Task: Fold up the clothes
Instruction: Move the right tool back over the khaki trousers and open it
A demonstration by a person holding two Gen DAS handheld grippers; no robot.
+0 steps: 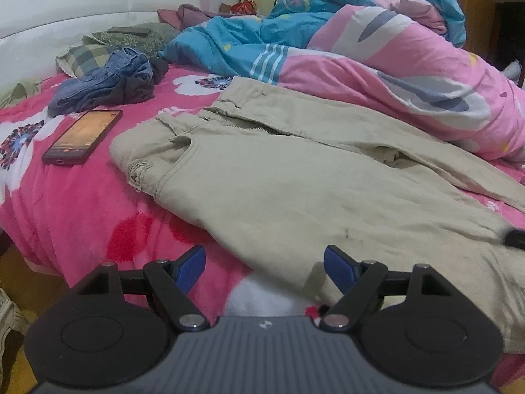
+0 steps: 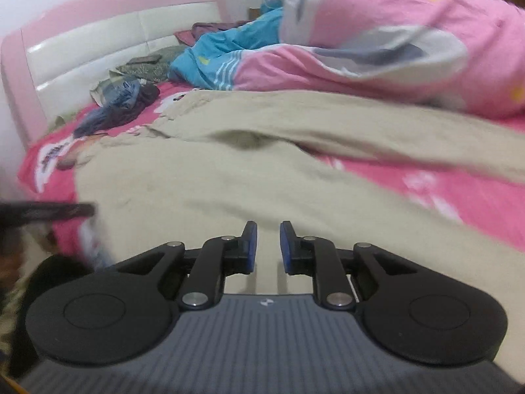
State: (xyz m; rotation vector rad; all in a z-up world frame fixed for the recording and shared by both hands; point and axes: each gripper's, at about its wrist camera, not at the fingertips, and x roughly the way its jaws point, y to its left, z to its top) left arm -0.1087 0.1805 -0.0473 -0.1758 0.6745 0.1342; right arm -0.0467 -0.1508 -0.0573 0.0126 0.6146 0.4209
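Khaki trousers (image 1: 295, 177) beside the phone (image 1: 82, 138): soft, limp; I'd pinch the waistband. Left gripper (image 1: 264, 267) wide, right gripper (image 2: 268, 246) slightly parted, both empty.

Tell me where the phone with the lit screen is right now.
In the left wrist view, the phone lies face up on the pink floral bedspread at the left, between the crumpled jeans behind it and the waistband of the beige trousers to its right.

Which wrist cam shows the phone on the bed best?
Left wrist: the phone lies sharp and whole on the pink bedsheet, left of the beige trousers, screen lit. In the right wrist view only a blurred dark sliver shows at that spot, unidentifiable alone.
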